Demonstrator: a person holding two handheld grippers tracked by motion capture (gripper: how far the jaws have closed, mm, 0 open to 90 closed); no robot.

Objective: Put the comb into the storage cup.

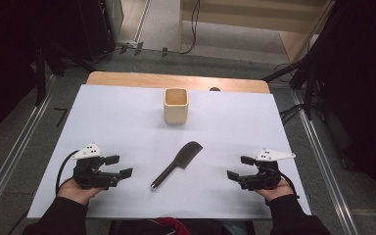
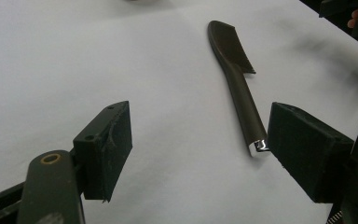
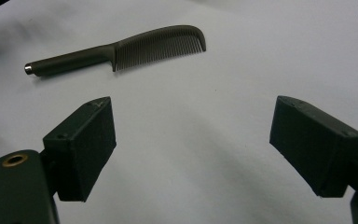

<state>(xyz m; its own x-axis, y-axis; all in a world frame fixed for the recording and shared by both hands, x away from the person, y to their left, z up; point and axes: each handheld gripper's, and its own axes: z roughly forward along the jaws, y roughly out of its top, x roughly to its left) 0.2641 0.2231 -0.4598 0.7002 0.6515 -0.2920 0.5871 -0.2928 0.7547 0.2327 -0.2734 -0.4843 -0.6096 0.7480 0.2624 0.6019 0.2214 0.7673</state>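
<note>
The left gripper [image 1: 120,166] rests low on the white sheet [image 1: 127,117] with its jaws spread wide and nothing between them; the right gripper [image 1: 240,167] sits the same way, jaws apart and empty. Both point inward at the dark comb [image 1: 177,164], which lies flat on the sheet between them, apart from each. Its handle end points toward the person and its toothed head angles away toward the cup [image 1: 176,105], which stands upright beyond the comb, well apart from it, near the far edge of the sheet.

As I read it, the work has not begun: the comb is untouched and the cup looks empty from above. If the comb is meant for the cup, then picking it up, carrying it and setting it in are all left to do.

The left gripper view shows the comb [image 2: 237,88] lengthwise, its shiny handle tip just beside the right-hand jaw, though not touching that I can tell. The right gripper view shows the comb [image 3: 121,49] side-on, so its fine teeth are plain. The high view alone brings in the cup and both hands.
</note>
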